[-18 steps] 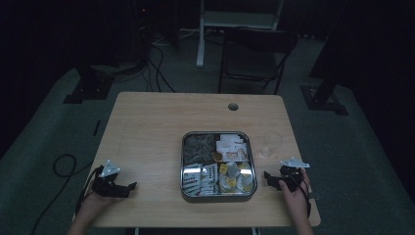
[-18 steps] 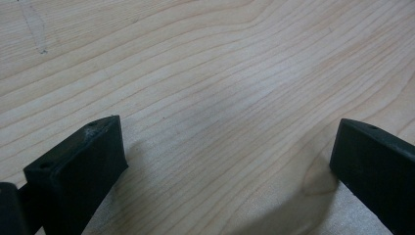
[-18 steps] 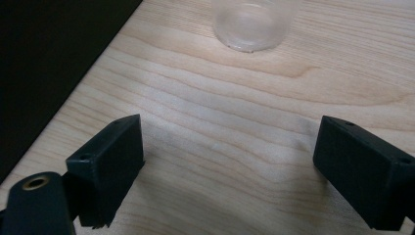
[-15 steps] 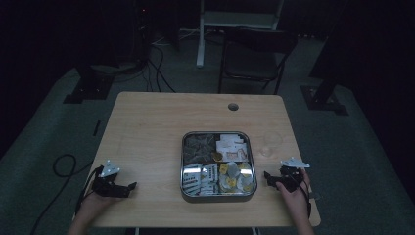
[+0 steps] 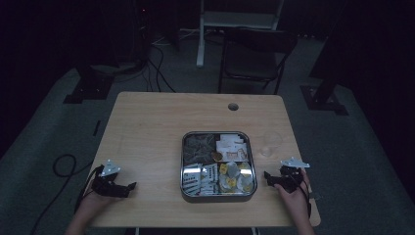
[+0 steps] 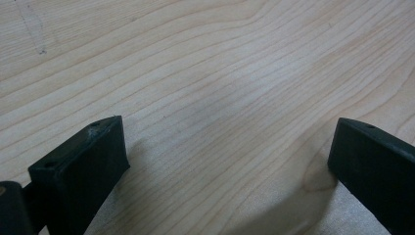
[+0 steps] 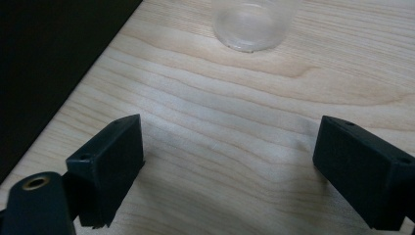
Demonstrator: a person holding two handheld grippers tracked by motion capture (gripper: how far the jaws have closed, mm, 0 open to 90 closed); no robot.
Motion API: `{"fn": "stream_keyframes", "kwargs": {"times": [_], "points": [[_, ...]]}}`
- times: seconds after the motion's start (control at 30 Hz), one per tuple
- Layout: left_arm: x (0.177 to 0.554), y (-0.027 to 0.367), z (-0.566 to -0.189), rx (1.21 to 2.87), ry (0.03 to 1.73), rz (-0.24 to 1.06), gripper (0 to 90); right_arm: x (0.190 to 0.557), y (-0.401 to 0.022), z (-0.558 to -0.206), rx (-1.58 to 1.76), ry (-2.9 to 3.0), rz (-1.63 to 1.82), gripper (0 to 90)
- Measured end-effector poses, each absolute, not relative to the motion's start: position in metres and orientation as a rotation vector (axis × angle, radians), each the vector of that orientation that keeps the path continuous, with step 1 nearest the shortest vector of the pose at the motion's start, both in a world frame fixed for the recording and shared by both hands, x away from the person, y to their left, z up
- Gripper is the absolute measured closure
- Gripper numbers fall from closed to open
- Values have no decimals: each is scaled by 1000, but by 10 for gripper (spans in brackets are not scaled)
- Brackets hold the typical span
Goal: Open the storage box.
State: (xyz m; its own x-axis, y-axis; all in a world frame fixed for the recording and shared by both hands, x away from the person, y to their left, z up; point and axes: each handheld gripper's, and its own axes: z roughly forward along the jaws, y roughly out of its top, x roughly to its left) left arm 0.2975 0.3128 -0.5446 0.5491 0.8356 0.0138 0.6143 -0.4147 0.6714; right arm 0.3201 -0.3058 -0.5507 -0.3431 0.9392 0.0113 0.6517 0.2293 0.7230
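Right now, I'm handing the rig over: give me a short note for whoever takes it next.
Left gripper: open, nothing held, resting on the table near its front left corner.
Right gripper: open, nothing held, just right of the tray.
Tray: centre front of the table, its compartments full of small packets and wrapped bits.
Clear cup: upright, right of the tray and beyond the right gripper; looks empty.
Done: nothing that shows; nothing from the tray lies outside it.
Left: all of the handling; the cup and tray sit closest to the right gripper.
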Motion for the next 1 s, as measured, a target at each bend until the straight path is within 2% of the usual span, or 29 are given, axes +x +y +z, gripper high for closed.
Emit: {"fn": "stream_keyframes", "kwargs": {"times": [0.43,1.0], "points": [[301,304,-543,2188,1138,436,17,320,-306,-551,1461,2080,899,108],[312,266,-527,2183,988,384,18,320,-306,-551,1462,2079,899,108]]}}
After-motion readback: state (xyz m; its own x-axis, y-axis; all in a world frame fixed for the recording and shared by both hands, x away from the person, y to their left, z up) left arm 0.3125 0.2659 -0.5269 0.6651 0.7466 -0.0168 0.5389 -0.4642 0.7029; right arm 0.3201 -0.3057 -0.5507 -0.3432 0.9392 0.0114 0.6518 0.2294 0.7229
